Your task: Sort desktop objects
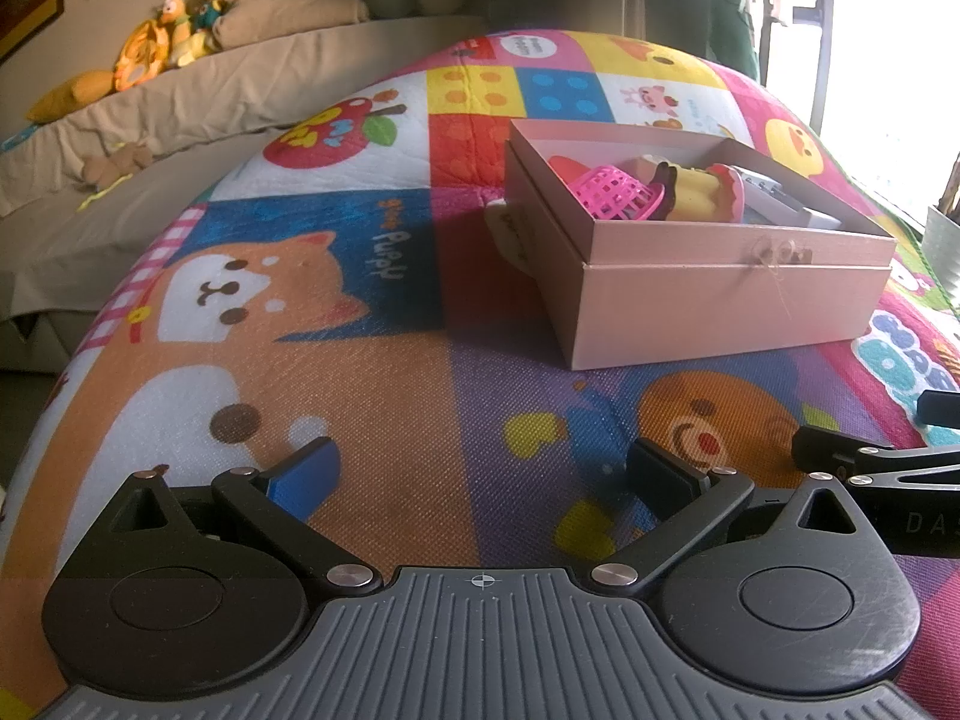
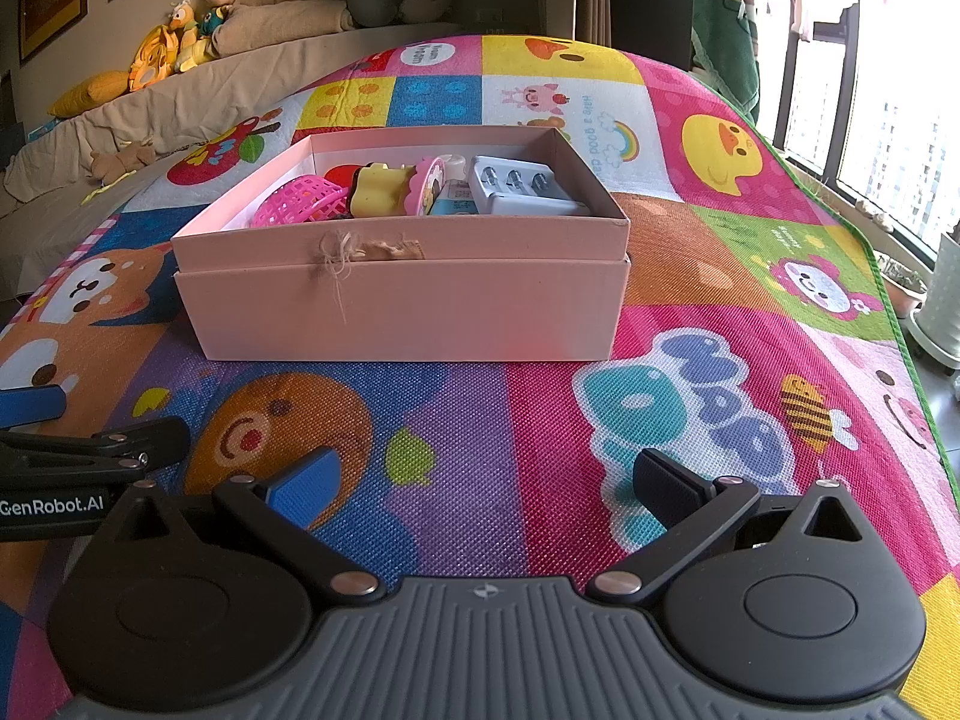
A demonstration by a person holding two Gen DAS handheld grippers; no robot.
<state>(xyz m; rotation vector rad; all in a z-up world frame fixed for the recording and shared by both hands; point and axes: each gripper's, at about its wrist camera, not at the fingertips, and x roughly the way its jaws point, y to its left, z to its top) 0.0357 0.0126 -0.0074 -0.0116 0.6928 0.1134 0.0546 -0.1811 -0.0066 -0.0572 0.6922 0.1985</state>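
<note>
A pink cardboard box (image 2: 408, 300) stands on the colourful play mat, also in the left wrist view (image 1: 720, 312). Inside it lie a pink plastic basket (image 2: 300, 204), a yellow cake-shaped toy (image 2: 390, 189), a white battery charger (image 2: 522, 189) and a small blue-labelled item (image 2: 453, 198). The basket (image 1: 618, 192) and the yellow toy (image 1: 702, 192) show in the left wrist view too. My left gripper (image 1: 480, 468) is open and empty, low over the mat in front-left of the box. My right gripper (image 2: 486, 480) is open and empty, in front of the box.
The play mat (image 2: 690, 312) covers the floor. A beige sofa with plush toys (image 2: 186, 42) runs along the back left. A window and a potted planter (image 2: 942, 306) are at the right. The other gripper shows at the left edge (image 2: 90, 456) of the right wrist view.
</note>
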